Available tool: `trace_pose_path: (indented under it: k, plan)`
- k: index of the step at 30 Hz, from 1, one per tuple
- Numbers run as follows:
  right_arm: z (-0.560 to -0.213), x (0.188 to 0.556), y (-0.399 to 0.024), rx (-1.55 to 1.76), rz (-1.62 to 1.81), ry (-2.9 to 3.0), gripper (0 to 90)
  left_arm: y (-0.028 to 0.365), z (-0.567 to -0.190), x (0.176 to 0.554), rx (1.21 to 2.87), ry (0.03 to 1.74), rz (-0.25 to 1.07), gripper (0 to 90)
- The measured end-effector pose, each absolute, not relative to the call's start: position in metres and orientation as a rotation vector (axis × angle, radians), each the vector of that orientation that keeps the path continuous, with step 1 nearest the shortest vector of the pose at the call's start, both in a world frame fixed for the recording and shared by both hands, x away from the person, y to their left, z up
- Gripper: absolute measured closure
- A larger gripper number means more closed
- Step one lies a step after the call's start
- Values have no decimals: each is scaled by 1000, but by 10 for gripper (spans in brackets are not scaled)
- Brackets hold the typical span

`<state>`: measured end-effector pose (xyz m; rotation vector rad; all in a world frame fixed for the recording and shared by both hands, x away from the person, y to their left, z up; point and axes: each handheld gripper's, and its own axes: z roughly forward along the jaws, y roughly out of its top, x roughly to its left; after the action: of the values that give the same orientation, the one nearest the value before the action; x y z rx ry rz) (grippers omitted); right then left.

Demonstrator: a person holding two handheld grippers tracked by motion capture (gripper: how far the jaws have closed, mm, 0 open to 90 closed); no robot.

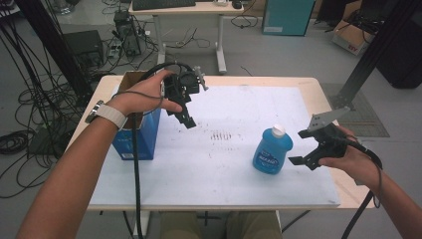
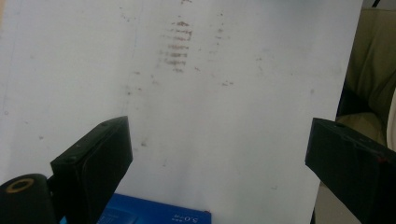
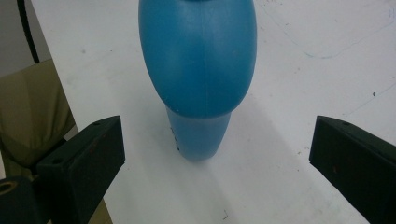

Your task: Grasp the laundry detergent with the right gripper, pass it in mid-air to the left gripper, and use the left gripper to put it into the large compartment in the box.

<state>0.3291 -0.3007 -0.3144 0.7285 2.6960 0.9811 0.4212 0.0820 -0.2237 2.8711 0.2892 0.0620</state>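
Note:
A blue bottle (image 1: 271,150) with a white cap stands upright on the white table sheet (image 1: 229,164), right of centre. My right gripper (image 1: 298,159) is open just to the right of it, jaws pointing at its side without touching. In the right gripper view the blue bottle (image 3: 198,70) stands straight ahead between the spread jaws. A blue cardboard box (image 1: 137,134) with open flaps stands at the table's left. My left gripper (image 1: 185,119) hangs open above the sheet beside that box, empty; the left gripper view looks down on a corner of the blue box (image 2: 154,217).
Dark smudges (image 1: 222,135) mark the sheet's middle. Cables trail from both grippers toward the near edge. Beyond the table stand a desk (image 1: 184,10), a teal bin (image 1: 288,17), boxes and floor cables. A black post (image 1: 370,55) rises at the far right.

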Motion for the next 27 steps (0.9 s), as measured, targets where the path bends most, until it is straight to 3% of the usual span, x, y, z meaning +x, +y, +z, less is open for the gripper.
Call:
trace_pose_path:
  k: [27]
  plan:
    - [-317, 329, -299, 705, 997, 2711, 45, 83, -225, 421, 2871, 297, 61, 79]
